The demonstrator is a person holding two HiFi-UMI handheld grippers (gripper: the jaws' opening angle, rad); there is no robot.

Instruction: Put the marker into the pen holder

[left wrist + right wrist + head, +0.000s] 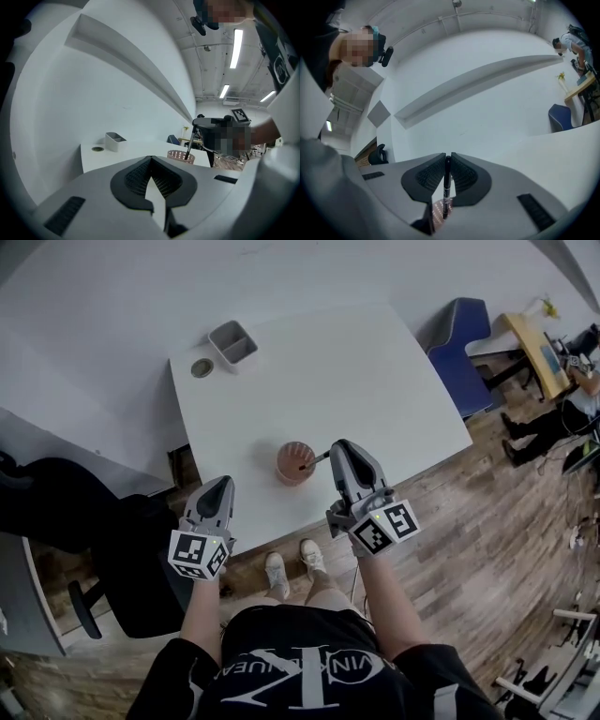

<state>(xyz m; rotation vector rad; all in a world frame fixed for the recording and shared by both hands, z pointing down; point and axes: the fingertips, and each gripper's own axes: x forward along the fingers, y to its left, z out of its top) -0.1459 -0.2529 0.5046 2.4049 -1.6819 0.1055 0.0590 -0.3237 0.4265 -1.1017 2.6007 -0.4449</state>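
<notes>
The pen holder, a pinkish mesh cup, stands near the front edge of the white table. My right gripper hovers just right of it, shut on a black marker that slants down with its lower end inside the cup's rim. In the right gripper view the marker stands between the pads of the right gripper, with the holder below. My left gripper hangs at the table's front edge, left of the cup, shut and empty. From the left gripper I see the holder and the marker.
A grey two-compartment tray and a small round object sit at the table's far left corner. A blue chair stands right of the table, a black office chair to the left. The person's feet are below the front edge.
</notes>
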